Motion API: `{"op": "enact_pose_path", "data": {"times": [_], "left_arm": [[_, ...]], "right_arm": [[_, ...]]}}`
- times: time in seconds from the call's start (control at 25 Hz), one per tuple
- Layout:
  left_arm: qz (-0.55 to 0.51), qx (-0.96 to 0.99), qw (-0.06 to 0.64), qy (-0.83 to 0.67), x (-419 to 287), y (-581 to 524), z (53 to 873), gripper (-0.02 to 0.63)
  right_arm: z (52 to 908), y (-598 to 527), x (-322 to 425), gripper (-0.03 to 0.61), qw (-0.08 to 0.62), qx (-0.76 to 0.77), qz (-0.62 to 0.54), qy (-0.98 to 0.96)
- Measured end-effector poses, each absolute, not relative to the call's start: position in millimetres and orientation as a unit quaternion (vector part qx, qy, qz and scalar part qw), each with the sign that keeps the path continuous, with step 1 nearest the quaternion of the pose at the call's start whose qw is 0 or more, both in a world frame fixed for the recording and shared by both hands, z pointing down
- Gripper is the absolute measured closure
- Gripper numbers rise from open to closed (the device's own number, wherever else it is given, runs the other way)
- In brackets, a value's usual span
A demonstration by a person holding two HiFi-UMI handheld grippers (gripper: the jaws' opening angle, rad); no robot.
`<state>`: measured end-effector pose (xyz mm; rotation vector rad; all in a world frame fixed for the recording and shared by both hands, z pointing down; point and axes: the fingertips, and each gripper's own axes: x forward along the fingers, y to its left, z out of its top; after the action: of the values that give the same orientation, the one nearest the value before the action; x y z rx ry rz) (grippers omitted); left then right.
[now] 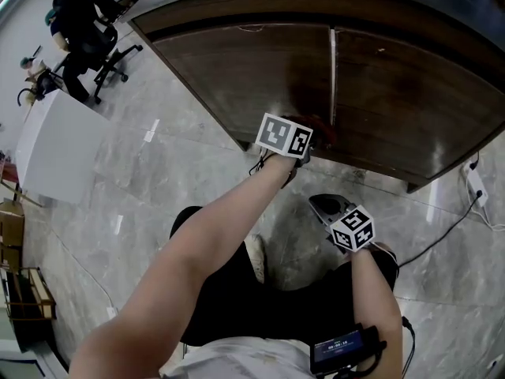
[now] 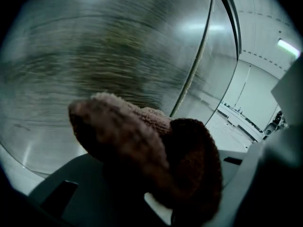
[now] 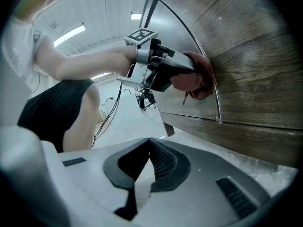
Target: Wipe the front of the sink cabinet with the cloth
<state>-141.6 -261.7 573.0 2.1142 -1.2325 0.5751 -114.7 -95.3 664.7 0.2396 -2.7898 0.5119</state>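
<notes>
The dark wooden sink cabinet front (image 1: pixel 237 69) has two doors that meet at a pale seam (image 1: pixel 332 77). My left gripper (image 1: pixel 306 142) is shut on a reddish-brown cloth (image 1: pixel 322 130) and presses it against the door low down, right beside the seam. In the left gripper view the bunched cloth (image 2: pixel 142 150) fills the jaws, with the door (image 2: pixel 94 56) close behind it. The right gripper view shows the cloth (image 3: pixel 196 82) flat on the wood (image 3: pixel 255 65). My right gripper (image 1: pixel 325 209) hangs over the floor below the cabinet, its jaws closed together on nothing (image 3: pixel 144 148).
A cabinet foot (image 1: pixel 412 186) stands at the right. Beside it a power strip (image 1: pixel 476 185) and its cable lie on the grey marble floor (image 1: pixel 181 172). A white table (image 1: pixel 55 144) and a seated person on an office chair (image 1: pixel 83 34) are far left.
</notes>
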Motion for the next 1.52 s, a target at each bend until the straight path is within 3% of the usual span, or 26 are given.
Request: {"op": "enact_pose_path", "data": {"times": [0.36, 1.52], "left_arm": [[0.211, 0.836, 0.276, -0.426, -102, -260, 581, 0.494], [0.291, 0.696, 0.283, -0.592, -383, -234, 637, 0.494]], "right_arm": [[683, -91, -96, 0.566, 0.188, 0.09, 0.182, -0.961], [710, -101, -131, 0.566, 0.198, 0.076, 0.206, -0.955]]}}
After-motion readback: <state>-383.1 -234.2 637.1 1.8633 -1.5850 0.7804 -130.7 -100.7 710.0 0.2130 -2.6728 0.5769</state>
